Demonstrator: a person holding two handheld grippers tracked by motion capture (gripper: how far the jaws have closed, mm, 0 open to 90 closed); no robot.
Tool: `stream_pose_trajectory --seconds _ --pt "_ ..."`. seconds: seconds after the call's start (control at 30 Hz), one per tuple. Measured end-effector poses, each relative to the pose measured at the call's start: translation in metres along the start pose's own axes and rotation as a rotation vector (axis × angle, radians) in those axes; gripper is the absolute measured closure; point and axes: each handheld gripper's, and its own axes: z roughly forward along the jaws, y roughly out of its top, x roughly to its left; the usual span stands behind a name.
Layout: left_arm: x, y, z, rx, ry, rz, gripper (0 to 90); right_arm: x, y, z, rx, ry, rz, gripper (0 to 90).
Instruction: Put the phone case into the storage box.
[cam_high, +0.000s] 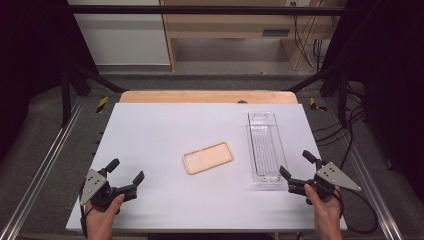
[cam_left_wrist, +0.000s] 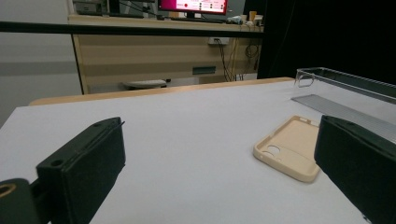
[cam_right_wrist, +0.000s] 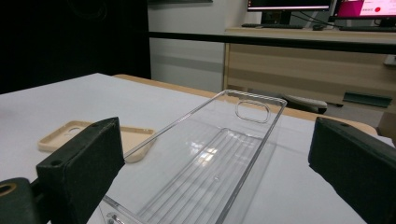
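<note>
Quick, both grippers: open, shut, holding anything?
Left gripper: open, holding nothing.
Right gripper: open, holding nothing, at the near end of the clear tray.

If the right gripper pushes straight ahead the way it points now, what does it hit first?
Most likely the clear plastic tray: its near end sits right between the open jaws of the right gripper, just ahead. The tan phone case lies off to the side.

- Left claw (cam_high: 125, 172): black jaws, blocky rectangular pads (cam_left_wrist: 84, 163), a grey three-cornered plate on top.
- Right claw (cam_high: 296, 165): the same black build, grey plate, a black cable trailing behind.
</note>
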Motion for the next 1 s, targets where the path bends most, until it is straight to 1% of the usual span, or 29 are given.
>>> stream_pose_trajectory --seconds 0.03,0.07,0.17,0.2,0.23,0.27,0.3,0.33,0.37,0.4,0.47,0.5,0.53,0.63,0.7,0.77,0.83,0.87,0.9,0.93,0.97,1.0 --pt "0.000 0.000 0.000 0.000 0.000 0.000 1.9 0.000 0.000 0.000 0.000 0.000 0.000 3.4" --pt "-0.001 0.001 -0.001 0.006 -0.004 0.011 2.0 -0.001 -0.001 -0.002 -0.006 -0.007 -0.003 3.2" --pt "-0.004 0.002 0.000 0.006 -0.011 0.010 2.3 -0.001 -0.002 -0.003 -0.006 -0.014 -0.002 3.2" --pt "-0.007 0.002 0.002 0.019 -0.017 0.018 2.3 -0.003 -0.003 -0.003 -0.011 -0.019 0.000 3.0" --pt "-0.007 0.002 0.002 0.019 -0.017 0.018 2.5 -0.003 -0.003 -0.003 -0.011 -0.019 0.000 3.0" --pt "-0.012 0.003 0.006 0.037 -0.022 0.030 2.6 -0.003 -0.002 -0.004 -0.021 -0.028 0.005 3.0" --pt "-0.012 0.003 0.006 0.037 -0.022 0.030 2.6 -0.003 -0.002 -0.004 -0.026 -0.033 0.005 3.0" --pt "-0.017 0.005 0.012 0.060 -0.027 0.043 2.8 -0.003 -0.001 -0.004 -0.032 -0.037 0.006 2.9" --pt "-0.017 0.005 0.012 0.060 -0.027 0.043 2.9 -0.003 -0.001 -0.004 -0.032 -0.037 0.006 2.9" --pt "-0.022 0.006 0.019 0.085 -0.040 0.042 2.9 -0.003 -0.002 -0.005 -0.033 -0.044 0.003 2.6" --pt "-0.027 0.009 0.031 0.140 -0.049 0.060 2.9 -0.003 -0.002 -0.005 -0.038 -0.048 -0.003 2.5" --pt "-0.028 0.010 0.036 0.154 -0.059 0.065 2.9 -0.004 -0.002 -0.004 -0.040 -0.047 -0.003 2.5" --pt "-0.029 0.010 0.040 0.163 -0.064 0.068 2.9 -0.004 -0.002 -0.004 -0.038 -0.046 -0.001 2.4" --pt "-0.034 0.012 0.058 0.194 -0.080 0.068 2.9 -0.004 -0.003 -0.004 -0.037 -0.040 0.001 2.4" --pt "-0.037 0.013 0.069 0.214 -0.088 0.058 3.4 -0.003 -0.003 -0.004 -0.032 -0.039 -0.003 2.4" --pt "-0.042 0.014 0.081 0.251 -0.087 0.072 3.7 -0.002 -0.003 -0.004 -0.032 -0.041 -0.003 2.4" --pt "-0.047 0.014 0.090 0.268 -0.089 0.073 4.2 -0.001 -0.002 -0.004 -0.039 -0.042 0.002 2.1" --pt "-0.050 0.015 0.096 0.279 -0.096 0.072 4.5 -0.001 -0.003 -0.004 -0.037 -0.042 -0.005 2.0" --pt "-0.053 0.015 0.101 0.293 -0.099 0.085 5.2 -0.001 -0.003 -0.004 -0.033 -0.042 -0.009 2.0" --pt "-0.053 0.015 0.101 0.293 -0.099 0.085 5.6 -0.001 -0.003 -0.004 -0.033 -0.042 -0.009 2.0" --pt "-0.057 0.016 0.107 0.308 -0.108 0.107 5.6 -0.001 -0.004 -0.003 -0.033 -0.040 -0.004 2.0" --pt "-0.060 0.017 0.112 0.317 -0.117 0.119 6.9 0.000 -0.004 -0.003 -0.032 -0.036 -0.004 2.0"
